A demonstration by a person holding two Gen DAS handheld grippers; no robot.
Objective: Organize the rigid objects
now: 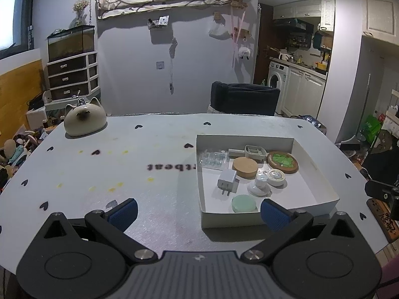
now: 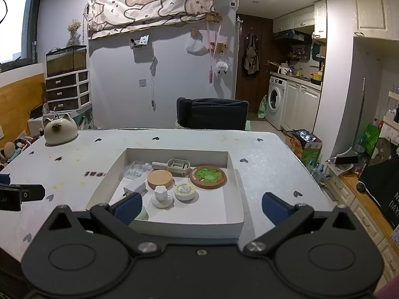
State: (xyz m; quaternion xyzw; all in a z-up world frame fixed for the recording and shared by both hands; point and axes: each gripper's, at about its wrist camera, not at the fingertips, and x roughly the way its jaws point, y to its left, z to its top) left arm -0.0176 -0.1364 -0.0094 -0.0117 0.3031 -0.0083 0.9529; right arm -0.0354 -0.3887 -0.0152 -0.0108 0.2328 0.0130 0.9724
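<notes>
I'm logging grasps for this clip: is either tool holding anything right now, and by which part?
Nothing is held. The left tool and right tool both stand wide open, empty, before the white box.

The left gripper (image 1: 198,211) has a flat black body with two big round discs, one on each side of a grey ribbed plate in the middle. Black arms run out from shiny silver screws beside that plate. Each arm ends in blue ribbed fingers (image 1: 124,213). The right gripper (image 2: 200,208) looks the same: black body, round discs, silver screws and blue fingers (image 2: 273,205), with a small screw in its middle.
</notes>
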